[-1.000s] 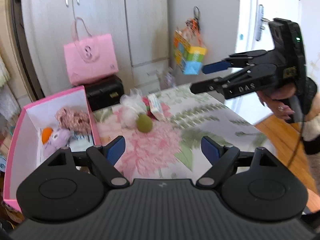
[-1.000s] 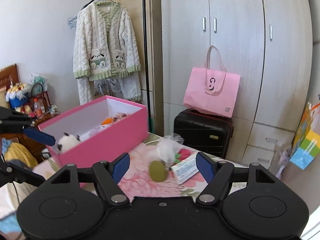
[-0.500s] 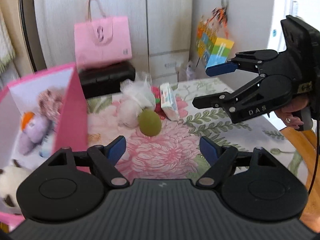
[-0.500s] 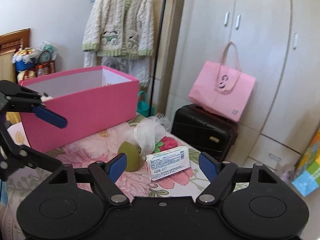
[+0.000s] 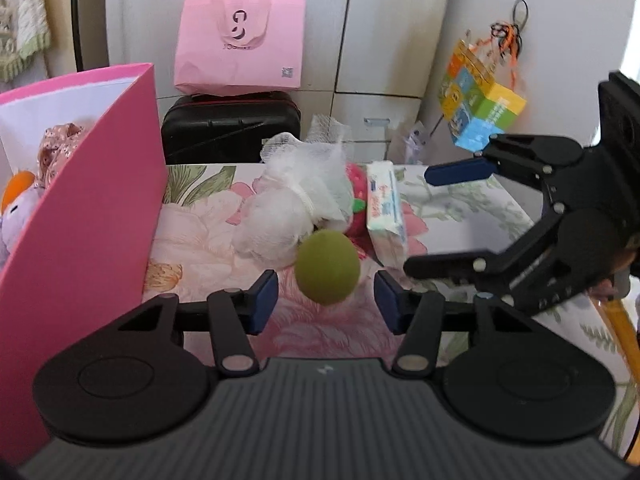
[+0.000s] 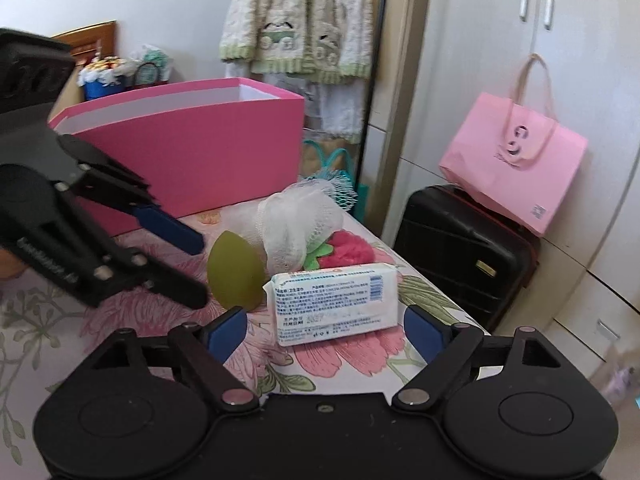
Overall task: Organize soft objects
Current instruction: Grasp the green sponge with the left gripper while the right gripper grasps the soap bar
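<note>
On the flowered table a small heap of soft things lies just beside the pink box: a white mesh puff, a green egg-shaped sponge leaning against its near side, a red plush piece tucked behind, and a wipes pack lying flat to the right. Inside the box, seen from the left wrist, sit a purple toy with an orange tip and a pinkish flowered cloth.

The left gripper points down at the sponge; its jaws have just been closing and stand narrow, one blue pad on each side of the sponge, with a gap showing at both pads, so nothing is gripped. In the right wrist view the same gripper reaches in from the left, its tips beside the sponge.

The right gripper hangs over the wipes pack, its jaws just opening and now wide, the pack lying between and beyond the pads without touching them. From the left wrist it shows at the right, turned on its side, empty.

Behind the table stand a black suitcase with a pink bag on top, and white cupboards.
</note>
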